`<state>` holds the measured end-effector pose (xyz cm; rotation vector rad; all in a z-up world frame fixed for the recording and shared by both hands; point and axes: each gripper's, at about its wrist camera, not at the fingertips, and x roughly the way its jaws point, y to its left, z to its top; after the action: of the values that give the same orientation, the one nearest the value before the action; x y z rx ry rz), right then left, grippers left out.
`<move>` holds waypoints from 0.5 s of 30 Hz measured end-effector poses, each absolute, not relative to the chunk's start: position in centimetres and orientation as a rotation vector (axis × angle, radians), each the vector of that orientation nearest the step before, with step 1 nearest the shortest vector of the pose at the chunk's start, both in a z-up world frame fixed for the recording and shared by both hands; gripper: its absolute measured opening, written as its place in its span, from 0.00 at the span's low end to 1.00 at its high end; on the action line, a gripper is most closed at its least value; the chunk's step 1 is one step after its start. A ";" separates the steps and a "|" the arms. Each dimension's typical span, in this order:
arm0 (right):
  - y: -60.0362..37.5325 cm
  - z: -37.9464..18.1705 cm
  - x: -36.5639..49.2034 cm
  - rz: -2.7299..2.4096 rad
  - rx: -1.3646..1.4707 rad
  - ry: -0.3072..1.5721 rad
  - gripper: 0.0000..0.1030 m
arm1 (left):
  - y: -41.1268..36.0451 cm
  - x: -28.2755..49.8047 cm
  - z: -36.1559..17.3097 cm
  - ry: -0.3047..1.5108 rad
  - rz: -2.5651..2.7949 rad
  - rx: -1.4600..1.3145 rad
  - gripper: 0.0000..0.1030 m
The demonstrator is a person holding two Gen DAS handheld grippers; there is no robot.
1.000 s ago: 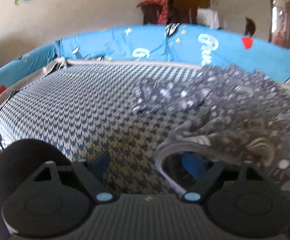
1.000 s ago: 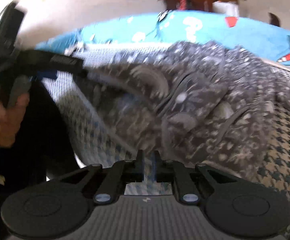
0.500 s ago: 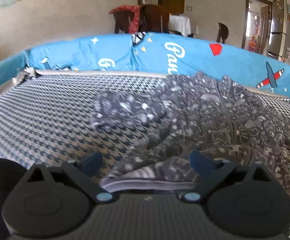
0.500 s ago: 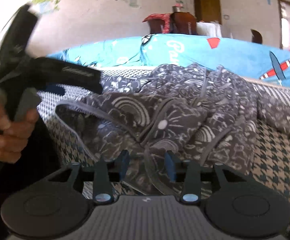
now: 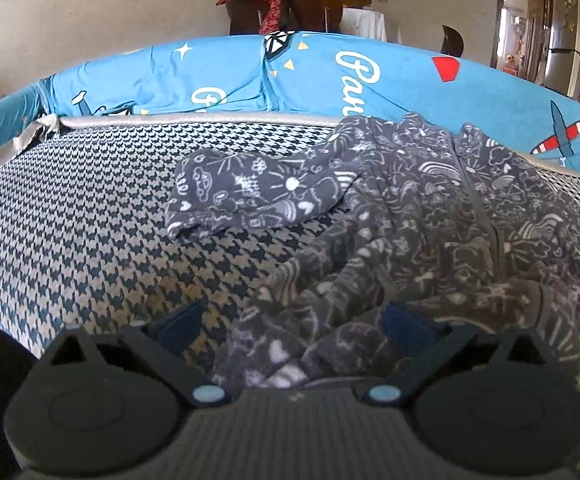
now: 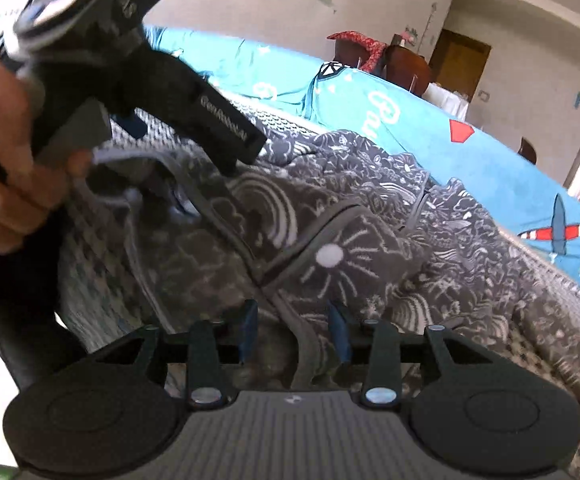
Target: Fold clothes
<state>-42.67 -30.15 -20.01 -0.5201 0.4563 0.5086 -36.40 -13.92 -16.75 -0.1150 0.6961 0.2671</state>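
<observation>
A dark grey fleece garment [image 5: 429, 216] with white doodle print and a zip lies crumpled on the houndstooth surface [image 5: 90, 216]. One sleeve [image 5: 250, 196] sticks out to the left. My left gripper [image 5: 290, 320] is open wide, low over the garment's near edge, with bunched fabric lying between its fingers. In the right wrist view the same garment [image 6: 369, 220] fills the middle. My right gripper [image 6: 293, 332] is open, and a grey hem band [image 6: 301, 344] runs between its blue pads [image 6: 248, 330]. A person's hand [image 6: 6, 152] holds the other gripper's handle at the upper left.
A blue printed cover [image 5: 329, 76] rises behind the surface like a back wall. A silver edge strip [image 5: 194, 120] borders the houndstooth area. Dark wooden furniture with a red cloth [image 5: 274, 4] stands further back, and a doorway [image 5: 525, 28] is at the right.
My right gripper went from shut to open, its pads now apart around the hem. The garment settled lower on the surface. My left gripper stayed open and shifted closer over the near edge.
</observation>
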 end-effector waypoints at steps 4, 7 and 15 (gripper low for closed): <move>-30.2 -20.6 -42.7 0.491 -0.565 0.432 0.25 | -13.6 -36.2 -17.3 0.705 0.266 -0.133 0.99; -30.4 -20.6 -42.8 0.485 -0.566 0.426 0.23 | -13.9 -36.4 -17.2 0.691 0.268 -0.106 0.99; -32.0 -18.9 -42.9 0.480 -0.438 0.456 0.13 | -13.7 -37.0 -16.7 0.662 0.263 -0.114 1.00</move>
<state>-42.89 -31.96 -18.89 -0.4382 0.4563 0.4798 -36.95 -13.74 -16.75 -0.1140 0.6624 0.2630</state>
